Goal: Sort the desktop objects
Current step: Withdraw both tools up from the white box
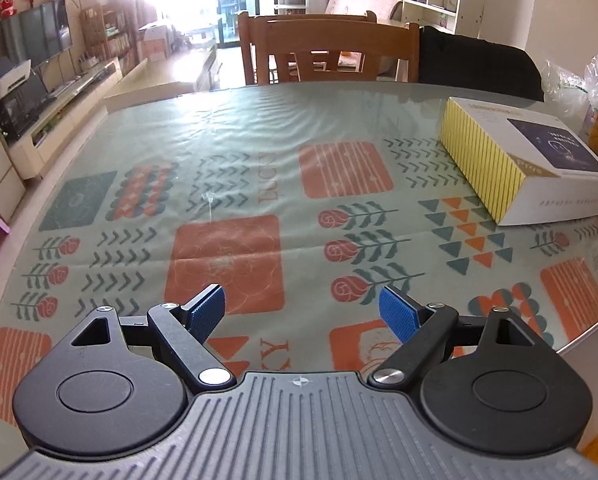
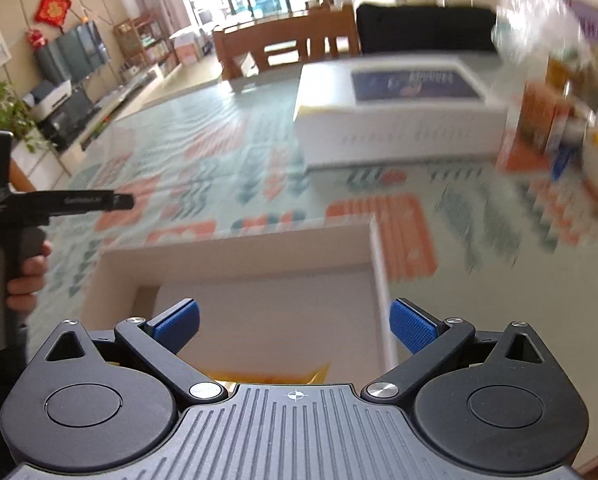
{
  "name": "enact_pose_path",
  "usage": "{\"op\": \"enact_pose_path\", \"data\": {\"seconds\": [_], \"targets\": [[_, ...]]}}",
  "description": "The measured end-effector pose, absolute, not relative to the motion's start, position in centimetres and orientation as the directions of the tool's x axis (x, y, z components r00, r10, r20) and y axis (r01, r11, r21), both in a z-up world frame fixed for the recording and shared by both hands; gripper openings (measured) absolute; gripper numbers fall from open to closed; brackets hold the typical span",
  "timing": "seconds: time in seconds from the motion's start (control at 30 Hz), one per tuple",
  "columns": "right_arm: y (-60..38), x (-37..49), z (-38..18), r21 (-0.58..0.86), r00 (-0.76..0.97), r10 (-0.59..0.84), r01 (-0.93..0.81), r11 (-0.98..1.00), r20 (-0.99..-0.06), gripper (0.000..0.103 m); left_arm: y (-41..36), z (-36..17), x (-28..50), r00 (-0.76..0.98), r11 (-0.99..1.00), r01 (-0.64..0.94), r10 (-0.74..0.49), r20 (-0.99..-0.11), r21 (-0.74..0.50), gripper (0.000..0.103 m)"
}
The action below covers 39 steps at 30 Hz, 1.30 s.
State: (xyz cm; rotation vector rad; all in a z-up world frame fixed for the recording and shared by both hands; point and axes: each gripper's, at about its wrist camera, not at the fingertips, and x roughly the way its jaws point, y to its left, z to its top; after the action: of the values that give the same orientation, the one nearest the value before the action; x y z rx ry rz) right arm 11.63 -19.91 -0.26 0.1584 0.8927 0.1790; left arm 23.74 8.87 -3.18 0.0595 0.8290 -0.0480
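My left gripper (image 1: 302,314) is open above the patterned tablecloth (image 1: 227,184), nothing between its blue pads. A white box with yellow stripes and a dark label (image 1: 527,160) lies at the right of the table. My right gripper (image 2: 295,330) is open too, hovering over an open white box (image 2: 259,280); a yellow item (image 2: 271,376) shows at the box's near edge, mostly hidden by the gripper body. The right wrist view is blurred. The same white labelled box (image 2: 403,112) lies beyond. At the far right sit blurred packets (image 2: 547,120).
A hand holds the other gripper's handle (image 2: 3,240) at the left edge. Wooden chairs (image 1: 327,48) stand behind the table's far edge, with a dark sofa (image 1: 475,60). Plastic bags (image 1: 595,92) crowd the table's right side.
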Motion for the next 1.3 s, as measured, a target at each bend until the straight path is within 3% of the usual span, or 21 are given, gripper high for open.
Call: {"op": "enact_pose_path", "data": {"seconds": [0.33,0.47,0.73,0.83,1.03,1.3], "targets": [[-25.0,14.2,-0.9,0.229,0.605,0.253,-0.118,0.966,-0.755,0.103,3.2,-0.3,20.7,0.698,0.996,0.056,0.010,-0.716,0.068,0.103],[-27.2,15.2,-1.2,0.241,0.599,0.268,-0.127,0.962,-0.755,0.103,1.8,-0.2,17.9,0.740,0.993,-0.081,0.115,-0.662,0.082,0.103],[-31.5,17.2,-1.8,0.264,0.586,0.297,-0.145,0.954,-0.754,0.103,-0.3,0.2,15.2,0.690,0.997,-0.076,0.062,-0.721,0.012,0.103],[-28.1,17.6,-1.2,0.272,0.580,0.290,-0.120,0.955,-0.761,0.103,-1.3,0.5,13.9,0.675,0.998,-0.056,0.026,-0.737,-0.016,0.103],[-27.9,17.0,-1.6,0.358,0.525,0.373,-0.135,0.924,-0.765,0.103,-3.5,0.4,10.9,0.605,1.000,0.010,0.010,-0.797,0.019,0.103],[-26.7,15.9,-1.7,0.352,0.511,0.396,-0.186,0.917,-0.763,0.103,-3.8,-0.1,8.5,0.576,1.000,0.002,0.002,-0.817,0.005,0.103]]}}
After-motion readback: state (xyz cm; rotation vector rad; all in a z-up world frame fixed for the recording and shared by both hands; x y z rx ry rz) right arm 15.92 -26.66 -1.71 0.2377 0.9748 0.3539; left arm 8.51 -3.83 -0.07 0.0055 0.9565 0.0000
